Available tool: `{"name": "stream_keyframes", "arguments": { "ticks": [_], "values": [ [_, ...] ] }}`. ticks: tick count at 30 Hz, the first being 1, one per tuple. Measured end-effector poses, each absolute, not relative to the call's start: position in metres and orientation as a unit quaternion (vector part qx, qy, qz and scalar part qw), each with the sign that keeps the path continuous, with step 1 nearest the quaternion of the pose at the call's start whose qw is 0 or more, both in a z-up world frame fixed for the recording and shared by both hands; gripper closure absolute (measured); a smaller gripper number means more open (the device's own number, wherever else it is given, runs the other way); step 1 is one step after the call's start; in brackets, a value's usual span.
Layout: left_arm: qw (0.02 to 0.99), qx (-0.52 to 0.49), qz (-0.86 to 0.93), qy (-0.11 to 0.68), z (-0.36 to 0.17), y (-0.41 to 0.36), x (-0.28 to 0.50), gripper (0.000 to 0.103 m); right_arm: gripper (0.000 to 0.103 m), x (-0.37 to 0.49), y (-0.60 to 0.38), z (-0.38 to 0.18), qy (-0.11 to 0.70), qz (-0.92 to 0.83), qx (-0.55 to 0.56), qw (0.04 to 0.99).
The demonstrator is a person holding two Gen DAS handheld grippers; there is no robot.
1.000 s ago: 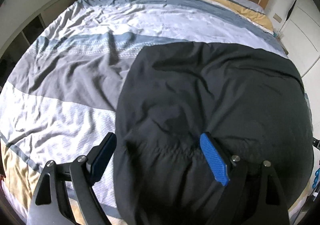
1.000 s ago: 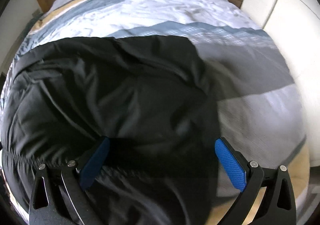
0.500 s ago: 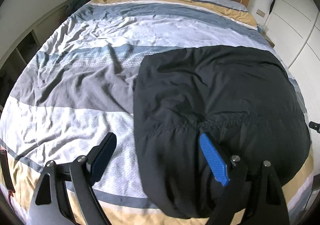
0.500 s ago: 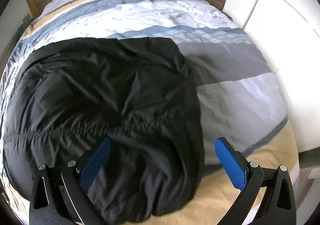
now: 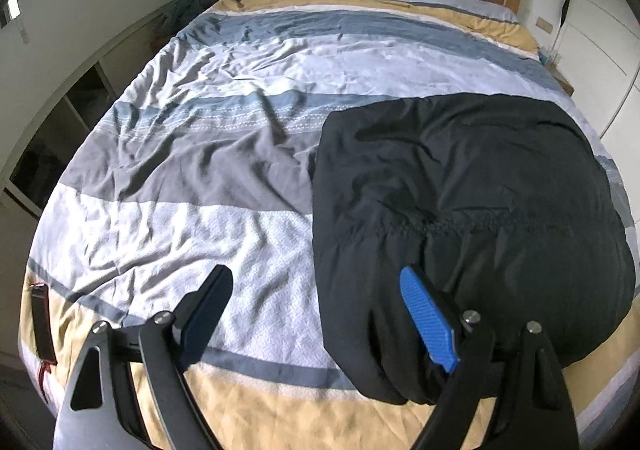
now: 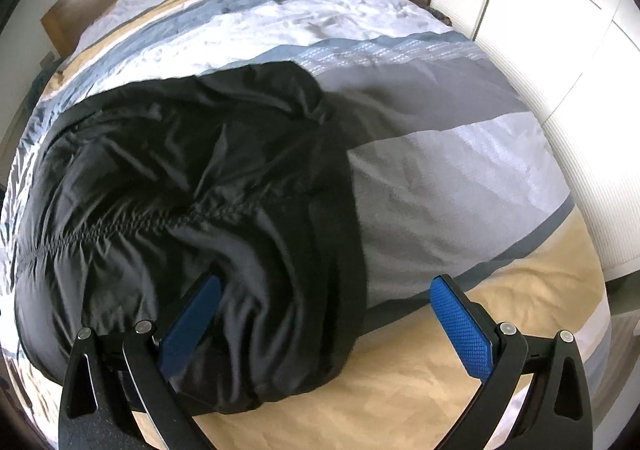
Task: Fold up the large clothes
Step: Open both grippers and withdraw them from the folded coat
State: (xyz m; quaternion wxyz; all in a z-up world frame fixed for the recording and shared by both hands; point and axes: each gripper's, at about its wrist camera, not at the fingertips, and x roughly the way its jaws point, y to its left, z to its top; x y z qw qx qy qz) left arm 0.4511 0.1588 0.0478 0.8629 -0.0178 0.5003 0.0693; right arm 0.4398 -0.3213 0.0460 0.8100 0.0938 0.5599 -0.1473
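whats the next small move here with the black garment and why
Probably bring both grippers back down to the near edge of the black garment for another fold. It lies as a bulky folded bundle on the striped duvet, near the foot of the bed. The left gripper and right gripper both hang open above it, holding nothing.

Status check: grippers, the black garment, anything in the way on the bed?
Left gripper open, empty. Right gripper open, empty, above garment's edge. Black garment folded in a bundle on striped duvet, near foot end. Nothing obstructing it.
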Motion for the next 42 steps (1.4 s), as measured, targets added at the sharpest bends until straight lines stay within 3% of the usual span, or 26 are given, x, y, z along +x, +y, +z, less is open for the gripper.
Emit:
{"name": "stream_keyframes", "arguments": {
  "ticks": [10, 29, 34, 42],
  "values": [
    [0.854, 0.009, 0.092, 0.512, 0.046, 0.148, 0.449, 0.017, 0.001, 0.437, -0.375, 0.053, 0.549, -0.145, 0.138, 0.811],
    [0.844, -0.026, 0.095, 0.527, 0.006, 0.155, 0.481, 0.017, 0.001, 0.462, -0.383, -0.004, 0.596, -0.082, 0.166, 0.781],
    [0.836, -0.050, 0.089, 0.539, -0.010, 0.163, 0.490, 0.017, 0.001, 0.472, -0.381, -0.018, 0.602, -0.066, 0.183, 0.774],
    [0.824, -0.170, 0.041, 0.538, -0.034, 0.191, 0.501, 0.017, 0.001, 0.483, -0.385, -0.032, 0.602, -0.044, 0.211, 0.769]
  ]
}}
